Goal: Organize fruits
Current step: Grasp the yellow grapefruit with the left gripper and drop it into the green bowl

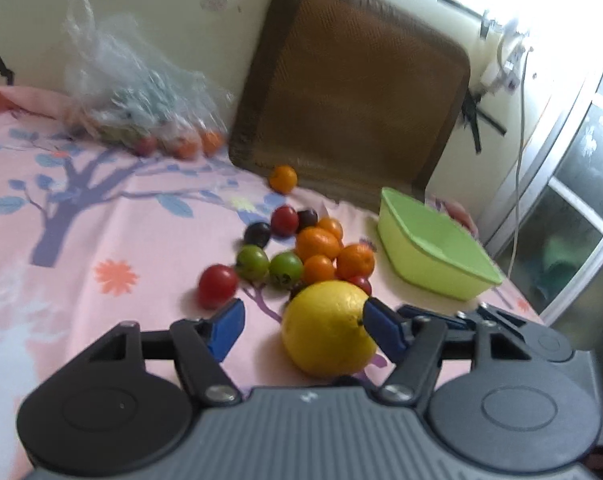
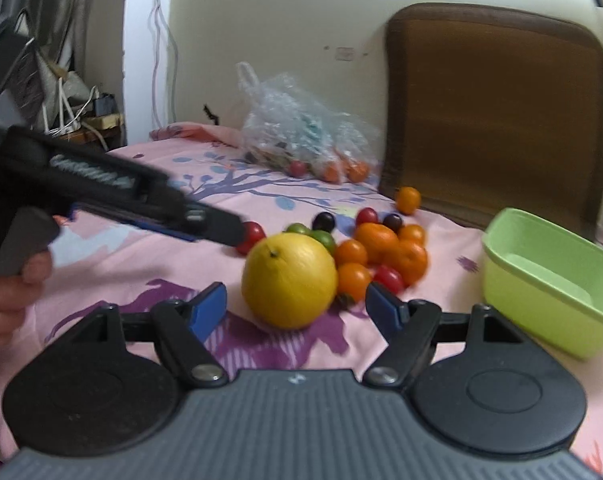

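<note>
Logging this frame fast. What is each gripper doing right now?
Left gripper: open, yellow fruit between its fingers, not clamped.
Right gripper: open, holding nothing, yellow fruit just ahead.

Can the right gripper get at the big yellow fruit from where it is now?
Probably yes: the right gripper is open, the big yellow fruit sits just ahead between its fingers, nothing between them. The left gripper crowds it.
</note>
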